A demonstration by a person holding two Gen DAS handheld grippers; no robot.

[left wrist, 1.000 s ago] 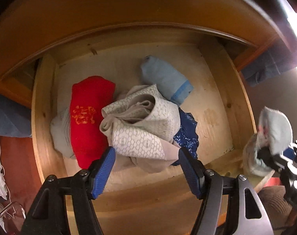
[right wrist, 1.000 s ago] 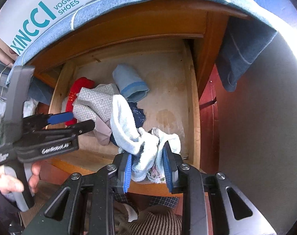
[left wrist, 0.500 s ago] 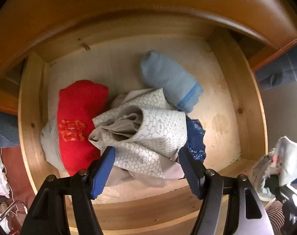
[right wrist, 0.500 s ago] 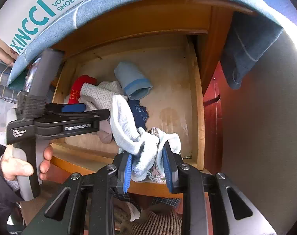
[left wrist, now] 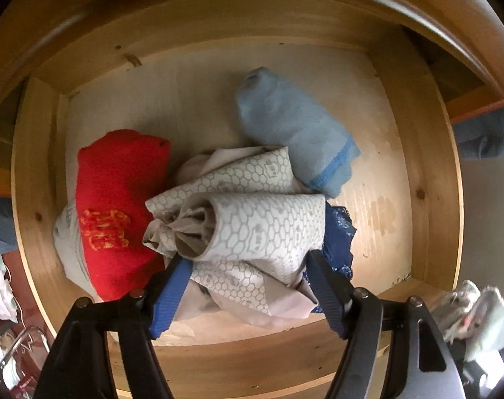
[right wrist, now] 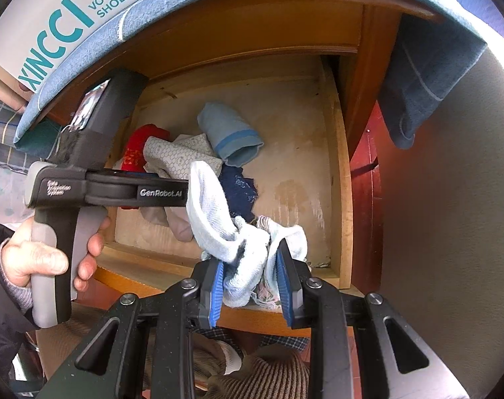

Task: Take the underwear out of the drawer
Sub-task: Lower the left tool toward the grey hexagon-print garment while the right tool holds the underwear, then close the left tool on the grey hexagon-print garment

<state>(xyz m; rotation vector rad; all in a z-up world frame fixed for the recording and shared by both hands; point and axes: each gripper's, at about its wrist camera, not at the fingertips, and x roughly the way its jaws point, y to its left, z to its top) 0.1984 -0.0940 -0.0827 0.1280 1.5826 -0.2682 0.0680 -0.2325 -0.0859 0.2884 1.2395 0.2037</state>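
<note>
Left wrist view looks straight down into the open wooden drawer (left wrist: 431, 179), where the left gripper (left wrist: 247, 291) hangs over a heap of clothing with its blue pads wide apart. Its jaws have just been opening a little further, and the grey honeycomb-patterned underwear (left wrist: 262, 229) lies between them, rolled and bunched. The pads reach down on either side of the bundle, but I cannot say they press on it.

To the left of that bundle sits a red garment (left wrist: 119, 199) with orange embroidery, lying over something pale grey. Behind the bundle, toward the back of the drawer, is a rolled light blue piece (left wrist: 292, 126) with a darker blue band. A scrap of dark blue lace (left wrist: 338, 242) peeks out from under the bundle's right edge. The right part of the drawer floor is bare, stained wood.

From the right wrist view, the right gripper (right wrist: 252, 282) is clamped tight on a white and pale blue bundle of cloth (right wrist: 238, 242), held at the drawer's front edge. A hand (right wrist: 42, 259) in a dark sleeve grips the handle of the left tool, which reaches across into the drawer. A blue cloth (right wrist: 428, 76) drapes over the cabinet top, beside a white box (right wrist: 52, 10) printed "VOGUE SHOES".
</note>
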